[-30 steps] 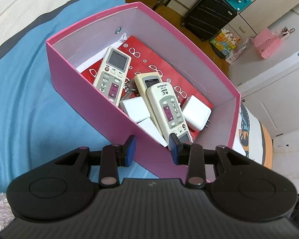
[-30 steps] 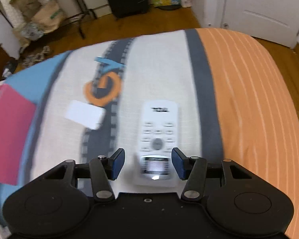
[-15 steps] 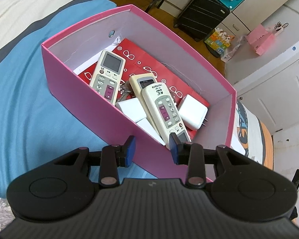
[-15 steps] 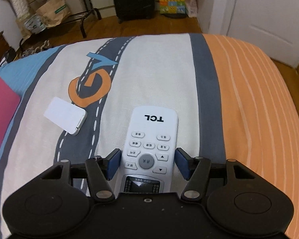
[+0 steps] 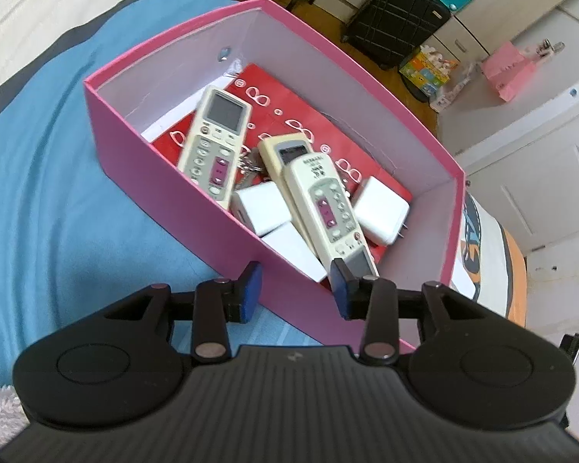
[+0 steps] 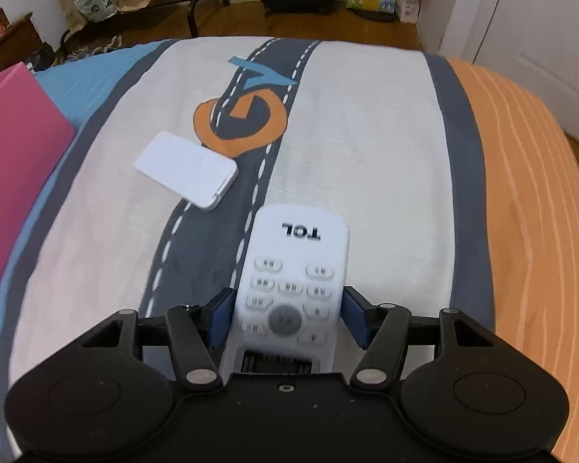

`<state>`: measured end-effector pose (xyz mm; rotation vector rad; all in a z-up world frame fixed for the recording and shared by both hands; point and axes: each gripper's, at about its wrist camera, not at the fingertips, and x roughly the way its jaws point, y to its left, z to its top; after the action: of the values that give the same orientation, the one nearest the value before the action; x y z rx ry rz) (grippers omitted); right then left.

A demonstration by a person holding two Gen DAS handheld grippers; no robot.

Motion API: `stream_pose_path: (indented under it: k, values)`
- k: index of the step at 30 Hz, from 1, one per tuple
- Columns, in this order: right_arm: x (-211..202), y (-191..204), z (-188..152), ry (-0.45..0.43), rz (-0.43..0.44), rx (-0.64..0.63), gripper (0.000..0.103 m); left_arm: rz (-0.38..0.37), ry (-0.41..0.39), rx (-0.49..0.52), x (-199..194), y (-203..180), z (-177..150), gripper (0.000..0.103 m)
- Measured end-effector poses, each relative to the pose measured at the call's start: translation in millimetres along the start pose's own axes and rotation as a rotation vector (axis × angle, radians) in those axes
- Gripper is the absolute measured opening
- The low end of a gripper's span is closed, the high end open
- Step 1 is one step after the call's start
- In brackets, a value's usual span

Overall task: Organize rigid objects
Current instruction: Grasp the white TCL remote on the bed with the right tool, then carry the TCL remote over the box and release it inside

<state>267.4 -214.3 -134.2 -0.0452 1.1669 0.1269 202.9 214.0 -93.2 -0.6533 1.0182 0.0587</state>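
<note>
Your right tool (image 6: 287, 318) straddles the white remote (image 6: 295, 277) lying on the bed (image 6: 366, 154); its jaws stand just beside the remote's edges and whether the pads touch it is unclear. A flat white box (image 6: 187, 169) lies near, up and to the left. Your left tool (image 5: 295, 289) hangs over the near wall of the pink box (image 5: 166, 162), jaws having just eased apart, empty. Inside lie remotes (image 5: 216, 142) and chargers (image 5: 380, 212).
</note>
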Motion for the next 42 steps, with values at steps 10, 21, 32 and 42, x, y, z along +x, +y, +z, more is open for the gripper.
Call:
stream_pose_path:
  k: [10,21,32,42]
  values:
    - [-42.8,10.6,-6.6,-0.117,0.013,0.040,0.062,0.038,-0.057,0.000,-10.4,11.9,5.5,0.031]
    - [-131.3,87.0,-11.9,-0.364,0.218,-0.070,0.061,0.010,-0.051,-0.018,-10.3,16.8,6.0,0.028]
    - [-143.4,229.0,60.7,-0.376,0.555,-0.174,0.061,0.021,-0.069,0.005,-11.9,14.8,3.6,0.028]
    - [-18.9,298.2,119.8,0.008,0.745,0.251,0.061,-0.002,-0.070,0.002,-10.9,17.7,2.9,0.029]
